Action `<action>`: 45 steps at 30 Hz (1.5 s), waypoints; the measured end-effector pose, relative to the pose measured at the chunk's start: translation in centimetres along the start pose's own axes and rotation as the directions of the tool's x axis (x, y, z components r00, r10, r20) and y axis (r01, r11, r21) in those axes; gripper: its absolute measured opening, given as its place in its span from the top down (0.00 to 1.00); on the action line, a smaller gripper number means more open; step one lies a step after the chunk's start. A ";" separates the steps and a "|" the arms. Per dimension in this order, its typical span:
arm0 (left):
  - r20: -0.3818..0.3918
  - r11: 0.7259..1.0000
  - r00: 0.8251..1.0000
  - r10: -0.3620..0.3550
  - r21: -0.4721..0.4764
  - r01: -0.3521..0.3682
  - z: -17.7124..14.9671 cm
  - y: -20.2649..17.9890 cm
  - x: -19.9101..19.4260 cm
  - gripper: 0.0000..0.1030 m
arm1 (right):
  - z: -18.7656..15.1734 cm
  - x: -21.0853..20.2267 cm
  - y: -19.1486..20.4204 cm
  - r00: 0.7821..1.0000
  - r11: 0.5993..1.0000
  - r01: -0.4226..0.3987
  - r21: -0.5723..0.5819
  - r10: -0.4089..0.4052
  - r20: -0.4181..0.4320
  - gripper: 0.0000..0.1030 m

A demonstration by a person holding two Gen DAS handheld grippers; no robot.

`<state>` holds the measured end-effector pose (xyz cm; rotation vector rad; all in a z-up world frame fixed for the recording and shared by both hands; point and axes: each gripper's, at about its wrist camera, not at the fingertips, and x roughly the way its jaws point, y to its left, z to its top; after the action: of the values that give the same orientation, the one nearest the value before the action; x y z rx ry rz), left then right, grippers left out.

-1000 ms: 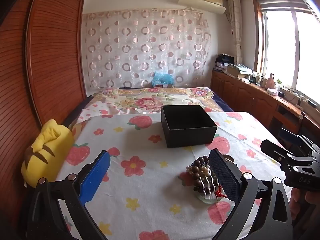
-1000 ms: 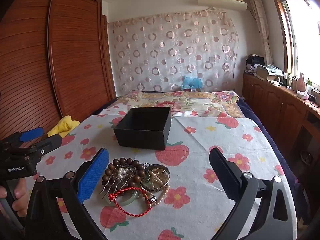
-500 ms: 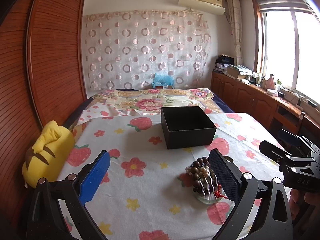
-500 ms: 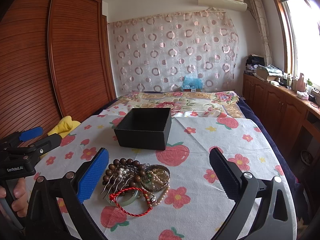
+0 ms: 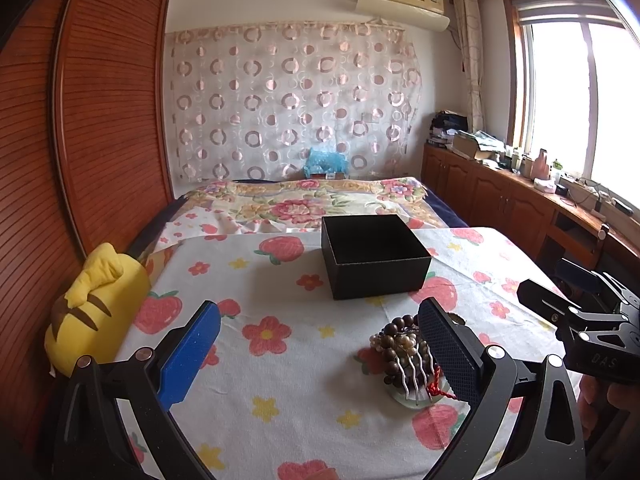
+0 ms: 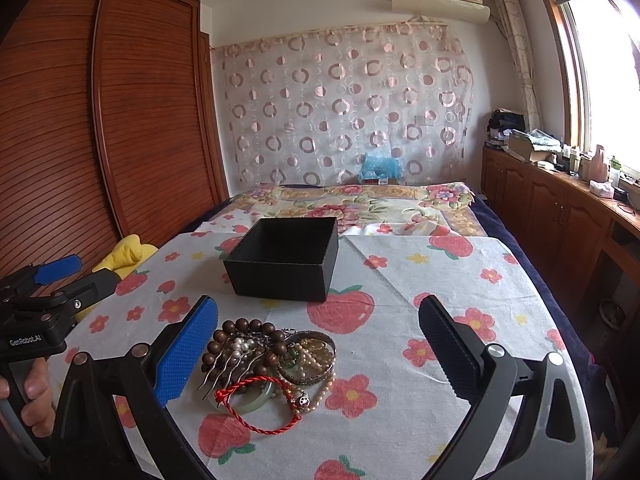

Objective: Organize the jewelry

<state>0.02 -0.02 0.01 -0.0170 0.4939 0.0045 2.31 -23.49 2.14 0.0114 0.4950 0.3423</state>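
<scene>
Both cameras sit low over the strawberry-print cloth (image 5: 304,364), each looking forward between its own two wide-spread fingers toward the curtained far wall (image 6: 344,108). The left wrist view stands to the left of the jewelry pile (image 5: 408,356), which falls just inside its right finger; the right gripper (image 5: 576,312) shows at its right edge. The right wrist view stands to the right – the same pile (image 6: 268,368) lies close by its left finger, and the left gripper (image 6: 52,284) shows at its left edge. Both views share the black box (image 5: 374,256) beyond the pile, the bed, the wardrobe and the window side.
</scene>
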 end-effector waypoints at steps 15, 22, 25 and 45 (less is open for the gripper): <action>0.003 1.000 1.000 0.001 0.002 -0.001 0.0 0.0 -0.1 0.07 | 0.4 -0.2 -0.6 1.000 1.000 0.002 0.001 -0.002 0.006 0.02; 0.004 1.000 1.000 0.000 0.001 0.000 0.1 -0.1 -0.2 0.07 | 0.4 -0.3 -0.6 1.000 1.000 0.001 0.001 -0.001 0.005 0.02; 0.003 1.000 1.000 0.000 0.002 0.000 0.6 -0.4 -0.8 0.07 | 0.4 -0.3 -0.6 1.000 1.000 0.002 0.001 -0.002 0.005 0.02; 0.005 1.000 1.000 0.001 0.003 -0.001 1.0 -0.4 -0.8 0.07 | 0.3 -0.2 -0.5 1.000 1.000 0.002 0.002 -0.002 0.007 0.02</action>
<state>-0.18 -0.36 1.27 -0.0135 0.4894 0.0043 2.42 -24.06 2.45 0.0140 0.4887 0.3401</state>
